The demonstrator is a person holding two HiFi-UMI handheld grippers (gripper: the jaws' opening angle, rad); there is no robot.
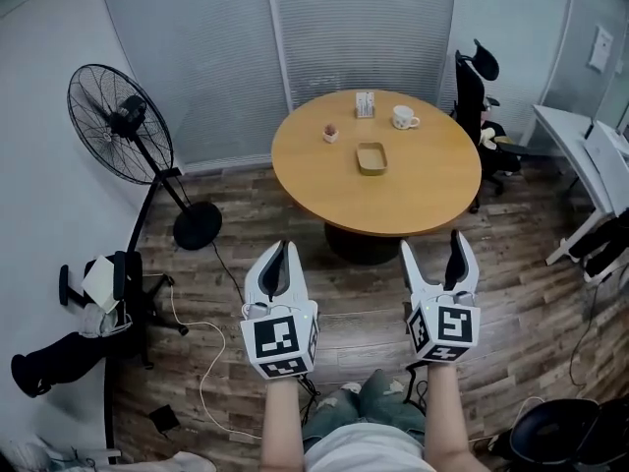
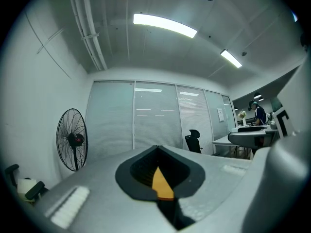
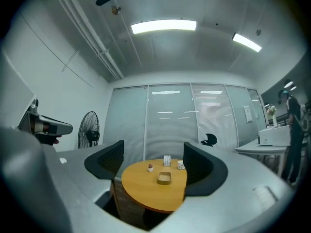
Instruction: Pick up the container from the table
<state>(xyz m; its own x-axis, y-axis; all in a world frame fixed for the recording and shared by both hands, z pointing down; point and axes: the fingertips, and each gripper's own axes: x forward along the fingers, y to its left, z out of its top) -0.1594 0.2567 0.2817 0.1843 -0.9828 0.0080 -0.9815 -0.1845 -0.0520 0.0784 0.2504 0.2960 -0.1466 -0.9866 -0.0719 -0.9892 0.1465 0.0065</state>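
A shallow tan rectangular container (image 1: 371,157) lies near the middle of the round wooden table (image 1: 432,205), far ahead of both grippers. The right gripper view shows the container (image 3: 164,178) between the open jaws, at a distance. My left gripper (image 1: 279,260) is held low over the floor in front of the table, its jaws together and nothing held. My right gripper (image 1: 439,255) is beside it with its jaws spread apart, empty. In the left gripper view only a sliver of the table's wood shows between the closed pads.
On the table's far side stand a white mug (image 1: 403,117), a small pot (image 1: 331,134) and a small card box (image 1: 365,103). A standing fan (image 1: 123,121) is at the left, a black office chair (image 1: 474,87) at the right, a white desk (image 1: 590,160) far right.
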